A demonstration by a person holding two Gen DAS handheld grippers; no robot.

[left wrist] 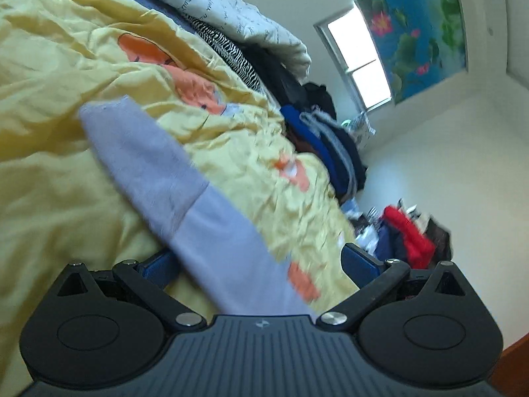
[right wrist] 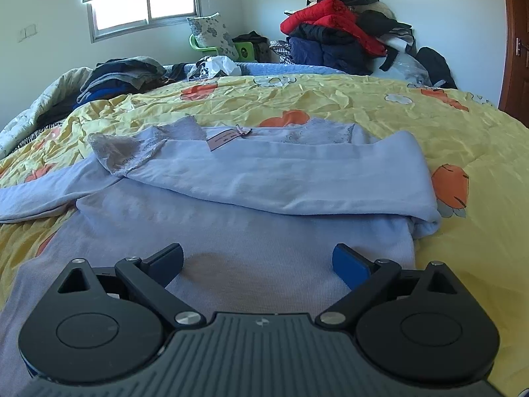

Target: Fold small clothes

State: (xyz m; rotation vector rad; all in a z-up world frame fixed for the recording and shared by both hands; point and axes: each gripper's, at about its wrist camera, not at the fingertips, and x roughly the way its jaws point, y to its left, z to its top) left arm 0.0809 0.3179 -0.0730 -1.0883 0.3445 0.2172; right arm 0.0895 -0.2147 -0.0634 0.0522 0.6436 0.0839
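Note:
A light lavender long-sleeved top (right wrist: pixel 251 182) lies on the yellow flowered bedspread (right wrist: pixel 330 106). Its right sleeve is folded across the chest; its left sleeve (right wrist: pixel 43 195) stretches out to the left. A pink tag (right wrist: pixel 224 138) shows at the lace neckline. My right gripper (right wrist: pixel 258 261) is open and empty, low over the top's lower body. In the left wrist view the outstretched sleeve (left wrist: pixel 185 195) runs between the wide-open fingers of my left gripper (left wrist: pixel 261 264), which hovers over it with the jaws apart.
Folded dark clothes (right wrist: pixel 122 72) and a white quilt (left wrist: pixel 224 10) lie along the bed's left side. A heap of red and dark jackets (right wrist: pixel 344 29) sits in the far right corner. A window (right wrist: pixel 142 6), a green stool (right wrist: pixel 244 49) and a wooden door (right wrist: pixel 515 39) are beyond.

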